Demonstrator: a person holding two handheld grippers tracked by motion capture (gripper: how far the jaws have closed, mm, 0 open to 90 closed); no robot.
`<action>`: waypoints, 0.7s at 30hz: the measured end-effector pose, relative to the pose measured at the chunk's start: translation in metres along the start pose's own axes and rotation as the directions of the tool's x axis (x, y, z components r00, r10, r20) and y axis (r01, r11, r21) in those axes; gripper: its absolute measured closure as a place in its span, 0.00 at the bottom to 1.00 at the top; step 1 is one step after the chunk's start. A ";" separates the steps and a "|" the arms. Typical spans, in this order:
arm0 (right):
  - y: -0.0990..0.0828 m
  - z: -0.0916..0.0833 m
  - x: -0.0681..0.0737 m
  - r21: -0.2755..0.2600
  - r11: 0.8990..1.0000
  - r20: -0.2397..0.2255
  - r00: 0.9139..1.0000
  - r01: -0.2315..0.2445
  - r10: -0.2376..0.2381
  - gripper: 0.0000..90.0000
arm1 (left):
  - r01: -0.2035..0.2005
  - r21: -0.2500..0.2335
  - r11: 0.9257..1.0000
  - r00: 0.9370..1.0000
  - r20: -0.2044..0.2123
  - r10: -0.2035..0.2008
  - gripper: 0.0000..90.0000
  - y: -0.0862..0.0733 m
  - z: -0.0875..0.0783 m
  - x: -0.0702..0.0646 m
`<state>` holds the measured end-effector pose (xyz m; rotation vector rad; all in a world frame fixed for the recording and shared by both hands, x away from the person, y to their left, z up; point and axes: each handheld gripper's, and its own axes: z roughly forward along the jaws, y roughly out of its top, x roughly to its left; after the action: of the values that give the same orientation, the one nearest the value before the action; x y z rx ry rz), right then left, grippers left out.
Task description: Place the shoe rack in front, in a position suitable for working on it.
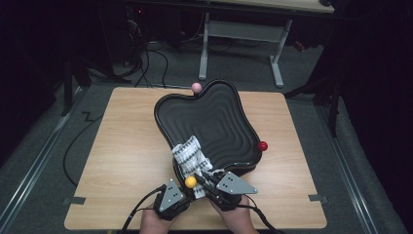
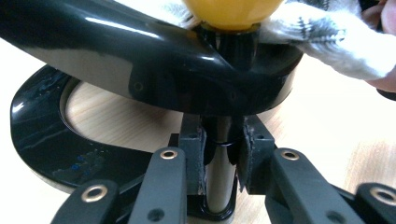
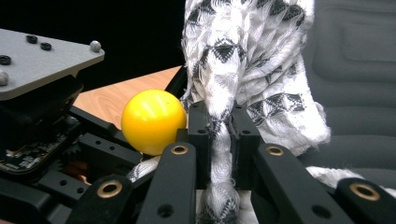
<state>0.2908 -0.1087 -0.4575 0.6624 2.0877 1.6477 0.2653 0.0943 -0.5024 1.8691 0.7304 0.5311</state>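
- Tray (image 1: 219, 122), black, ridged, wavy-edged, on wooden counter (image 1: 122, 161), with pink ball (image 1: 196, 87) at far rim, red ball (image 1: 263, 146) at right rim, yellow ball (image 1: 190, 182) at near rim.
- Cloth (image 1: 191, 156), white with black pattern, draped over near rim beside yellow ball.
- Left gripper (image 2: 222, 161): fingers (image 2: 194, 154) pinching black post (image 2: 219, 182) under yellow ball, between tray and its base ring.
- Right gripper (image 3: 219, 140): fingers (image 3: 198, 135) pinching gathered fold of cloth, just beside yellow ball.
- Both hands at near counter edge, grippers close together.
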 end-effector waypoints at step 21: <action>-0.004 -0.036 -0.067 -0.028 0.996 0.375 0.923 -0.083 0.088 0.88 | -0.018 0.005 1.000 1.000 0.012 0.018 0.82 0.000 -0.001 0.002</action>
<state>0.3241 -0.1774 -0.4523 0.9927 1.7925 1.4375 0.2662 0.0957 -0.5020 1.8833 0.7086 0.5297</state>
